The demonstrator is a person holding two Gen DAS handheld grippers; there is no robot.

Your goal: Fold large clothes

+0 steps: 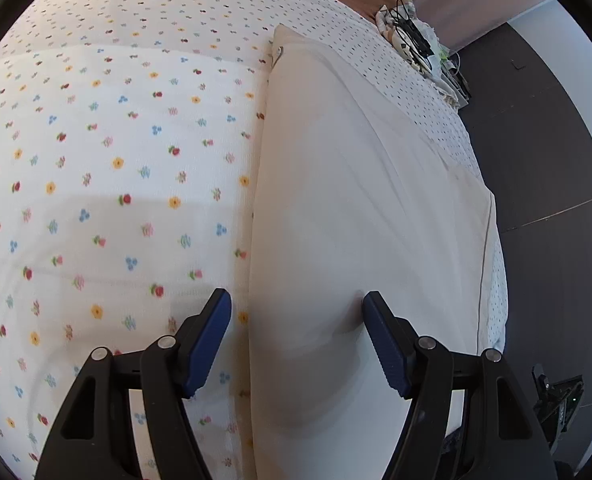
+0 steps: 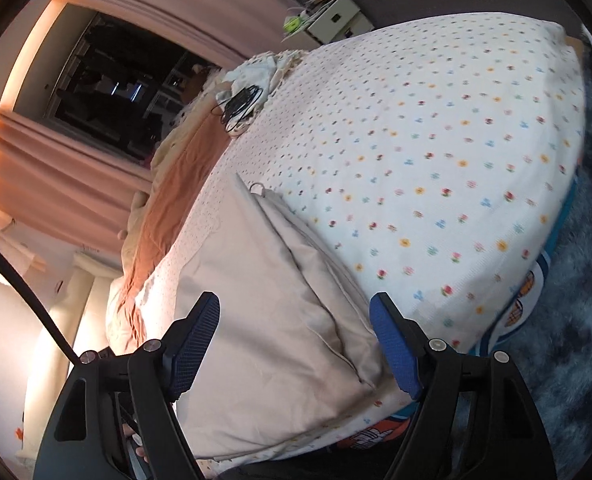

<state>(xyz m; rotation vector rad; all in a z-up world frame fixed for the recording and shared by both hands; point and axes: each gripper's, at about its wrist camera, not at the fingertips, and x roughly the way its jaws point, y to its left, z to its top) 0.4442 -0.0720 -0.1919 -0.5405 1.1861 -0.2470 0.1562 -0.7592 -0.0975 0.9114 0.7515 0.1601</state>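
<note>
A large cream garment (image 1: 356, 200) lies folded into a long strip on the flower-print bedspread (image 1: 116, 160), with a small metal ring (image 1: 279, 53) at its far corner. My left gripper (image 1: 296, 298) is open low over the garment's near left edge; one finger is over the bedspread and the other over the cloth. In the right wrist view the same garment (image 2: 264, 300) lies flat near the bed's corner on the bedspread (image 2: 436, 160). My right gripper (image 2: 295, 300) hovers open above it, with nothing pinched between its pads.
A tangle of black cables (image 2: 240, 104) and crumpled pale cloth sit at the far end of the bed beside an orange-brown blanket (image 2: 176, 200). A dark floor (image 1: 544, 160) runs along one side of the bed, a shaggy blue rug (image 2: 576, 340) along the other. A nightstand (image 2: 336, 20) stands beyond.
</note>
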